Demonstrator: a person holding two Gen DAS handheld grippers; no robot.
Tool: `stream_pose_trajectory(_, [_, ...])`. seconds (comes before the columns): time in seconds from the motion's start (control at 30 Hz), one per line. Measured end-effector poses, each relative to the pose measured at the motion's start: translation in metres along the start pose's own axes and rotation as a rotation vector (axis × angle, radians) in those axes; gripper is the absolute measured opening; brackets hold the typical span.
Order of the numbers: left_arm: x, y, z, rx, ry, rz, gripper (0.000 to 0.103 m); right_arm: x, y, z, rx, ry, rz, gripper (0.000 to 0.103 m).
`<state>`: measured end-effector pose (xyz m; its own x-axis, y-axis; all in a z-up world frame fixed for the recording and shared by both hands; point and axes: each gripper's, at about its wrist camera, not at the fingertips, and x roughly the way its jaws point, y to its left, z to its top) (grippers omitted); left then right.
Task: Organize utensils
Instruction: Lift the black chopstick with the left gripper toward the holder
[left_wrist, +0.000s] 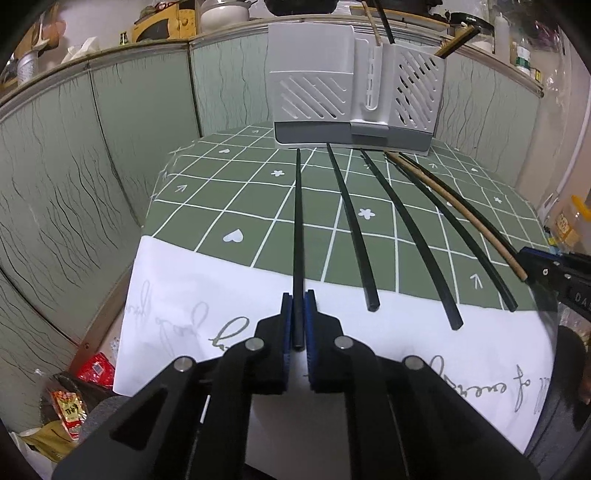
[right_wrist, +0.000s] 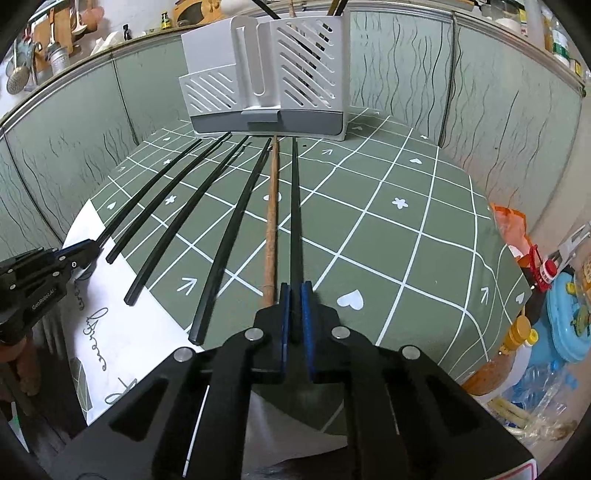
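We note both grippers clamped on black chopsticks lying tips toward the holder (left_wrist: 351, 96): left gripper (left_wrist: 298, 317) on the leftmost chopstick (left_wrist: 298, 221), right gripper (right_wrist: 295, 314) on the rightmost chopstick (right_wrist: 295, 206). We judge them light, stiff, slippery; the near-end grips may let them pivot.

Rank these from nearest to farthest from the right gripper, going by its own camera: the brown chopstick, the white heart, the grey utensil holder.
1. Brown chopstick, just left of the right gripper.
2. White heart, slightly right.
3. Grey utensil holder, at the table's far end.
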<state>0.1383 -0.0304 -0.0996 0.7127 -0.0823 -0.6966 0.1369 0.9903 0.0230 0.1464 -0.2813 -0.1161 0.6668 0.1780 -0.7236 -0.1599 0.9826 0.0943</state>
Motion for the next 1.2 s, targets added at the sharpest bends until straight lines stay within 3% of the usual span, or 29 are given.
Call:
stream_pose_trajectory(0.6, [-0.025, 0.014, 0.006, -0.026, -0.019, -0.028, 0.008, -0.039, -0.012, 0.003, 0.044, -0.059, -0.003, 0.006])
stream_pose_trajectory(1.2, [-0.067, 0.026, 0.035, -0.015, -0.105, -0.078, 0.008, -0.103, -0.006, 0.037, 0.033, -0.175, 0.014, 0.006])
